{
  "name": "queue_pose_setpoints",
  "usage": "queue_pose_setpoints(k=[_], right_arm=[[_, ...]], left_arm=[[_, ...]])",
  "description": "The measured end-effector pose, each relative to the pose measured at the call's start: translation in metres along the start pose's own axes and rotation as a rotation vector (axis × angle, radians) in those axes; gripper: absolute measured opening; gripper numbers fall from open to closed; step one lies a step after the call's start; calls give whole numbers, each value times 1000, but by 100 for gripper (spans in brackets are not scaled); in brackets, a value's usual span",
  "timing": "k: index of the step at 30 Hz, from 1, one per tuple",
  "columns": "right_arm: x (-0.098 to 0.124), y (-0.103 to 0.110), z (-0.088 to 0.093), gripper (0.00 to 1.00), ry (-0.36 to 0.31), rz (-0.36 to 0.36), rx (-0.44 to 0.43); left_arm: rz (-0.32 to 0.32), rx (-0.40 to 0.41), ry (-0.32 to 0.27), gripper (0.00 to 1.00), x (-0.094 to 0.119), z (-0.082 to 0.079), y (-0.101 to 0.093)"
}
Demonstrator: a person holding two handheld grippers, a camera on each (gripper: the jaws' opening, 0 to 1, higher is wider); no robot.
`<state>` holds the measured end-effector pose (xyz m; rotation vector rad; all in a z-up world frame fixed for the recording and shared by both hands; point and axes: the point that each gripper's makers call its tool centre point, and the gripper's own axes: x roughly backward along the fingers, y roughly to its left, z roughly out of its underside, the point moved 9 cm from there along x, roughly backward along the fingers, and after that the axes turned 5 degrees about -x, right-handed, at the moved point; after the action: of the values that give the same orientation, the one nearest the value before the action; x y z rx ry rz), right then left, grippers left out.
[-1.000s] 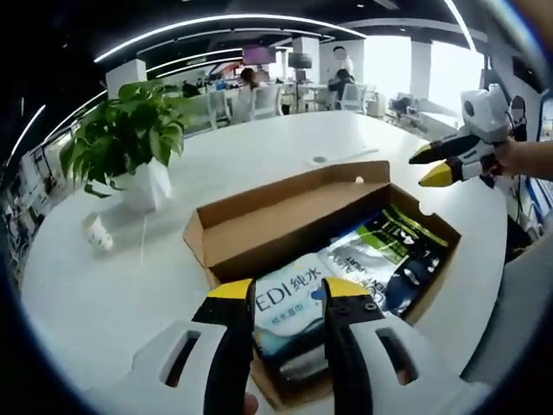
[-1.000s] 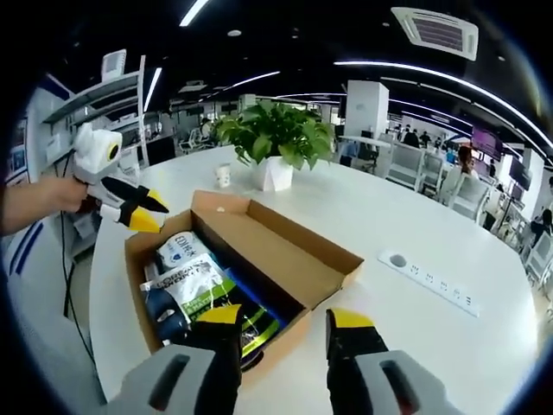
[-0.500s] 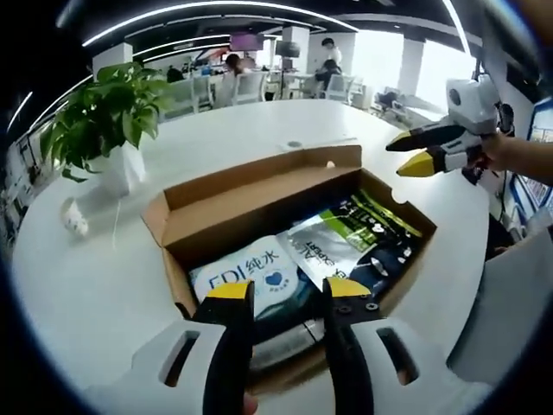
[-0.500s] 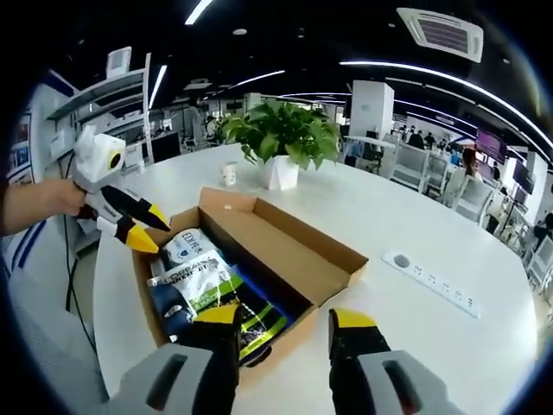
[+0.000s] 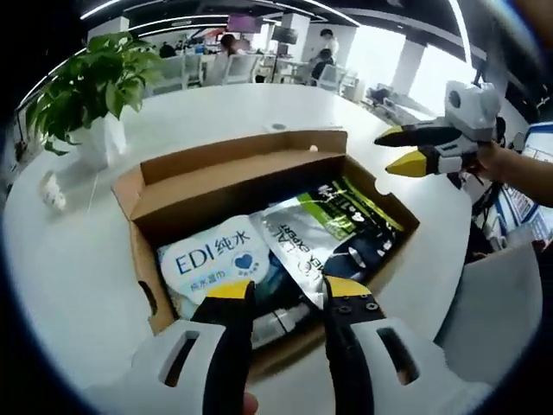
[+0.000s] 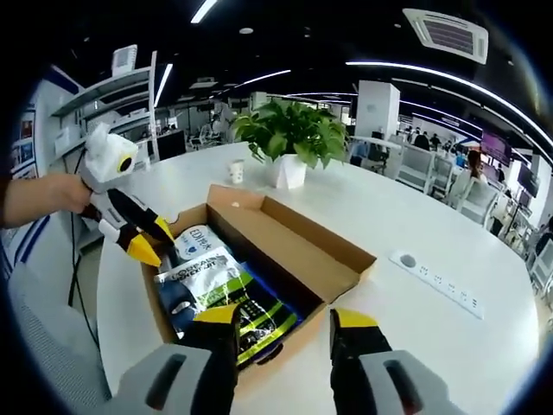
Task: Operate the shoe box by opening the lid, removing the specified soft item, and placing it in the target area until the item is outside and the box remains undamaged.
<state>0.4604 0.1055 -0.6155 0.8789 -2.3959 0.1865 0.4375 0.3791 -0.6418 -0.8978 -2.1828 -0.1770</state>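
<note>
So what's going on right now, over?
Left gripper open, above the white wipes pack. Right gripper open, empty, at the box's other end. Lid open, packs inside. Nothing blocking.

Both views are bright and evenly lit from long white ceiling light strips point(image 6: 393, 69), which the fisheye lens bends into arcs. In the left gripper view, daylight from tall windows point(image 5: 428, 73) washes out the far right. The glossy white round table point(image 5: 78, 259) carries soft glare and only faint shadows. The inside of the open brown cardboard shoe box point(image 6: 285, 259) is darker. Edges curve strongly and go soft; distant office furniture is blurred.
</note>
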Motion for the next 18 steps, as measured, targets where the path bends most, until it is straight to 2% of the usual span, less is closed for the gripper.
queue_pose_setpoints(k=[12, 18], right_arm=[[-2, 3, 5, 38, 4, -19, 5], [-2, 3, 6, 38, 1, -23, 2]], left_arm=[[100, 115, 53, 29, -14, 8, -9], [128, 161, 62, 25, -19, 10, -14]])
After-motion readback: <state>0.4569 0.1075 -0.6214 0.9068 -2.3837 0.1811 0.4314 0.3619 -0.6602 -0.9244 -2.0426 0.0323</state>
